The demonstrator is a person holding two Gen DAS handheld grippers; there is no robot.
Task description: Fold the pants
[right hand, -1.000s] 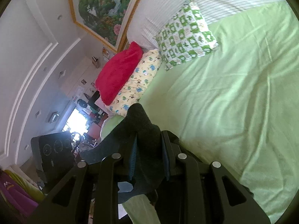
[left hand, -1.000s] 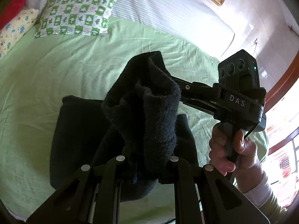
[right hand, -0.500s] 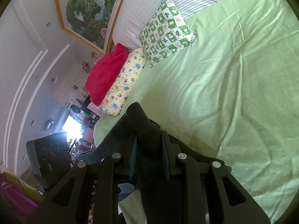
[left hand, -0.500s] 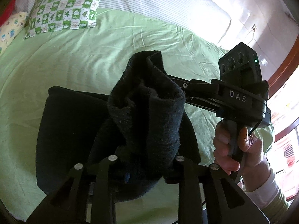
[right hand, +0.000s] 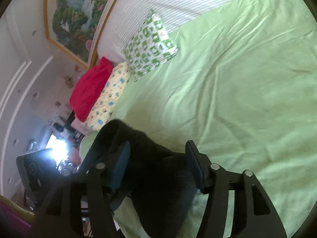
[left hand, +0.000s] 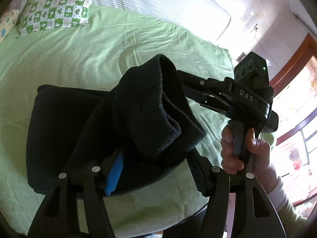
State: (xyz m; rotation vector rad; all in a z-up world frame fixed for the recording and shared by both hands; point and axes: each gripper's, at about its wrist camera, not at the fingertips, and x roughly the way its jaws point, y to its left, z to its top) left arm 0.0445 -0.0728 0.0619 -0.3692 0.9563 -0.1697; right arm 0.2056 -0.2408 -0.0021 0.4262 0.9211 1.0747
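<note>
The black fleece pants (left hand: 65, 130) lie partly folded on the green bed sheet (left hand: 83, 59), with one thick bunch (left hand: 150, 107) draped between both grippers. My left gripper (left hand: 156, 168) is open, its jaws spread wide with the cloth resting loosely between them. My right gripper (right hand: 158, 158) is open too, its blue-padded fingers (right hand: 120, 158) apart around the black cloth (right hand: 154, 170). The right gripper also shows in the left wrist view (left hand: 249, 97), held by a hand at the right of the bunch.
A green-and-white checked pillow (left hand: 57, 8) lies at the head of the bed, next to a yellow patterned pillow (right hand: 111, 97) and a red one (right hand: 89, 91). A white striped bolster (left hand: 158, 6) runs along the headboard. The bed's near edge is just below the grippers.
Both grippers were shut on the black cloth and have now opened wide. The bunch of cloth has sagged lower toward the sheet.
</note>
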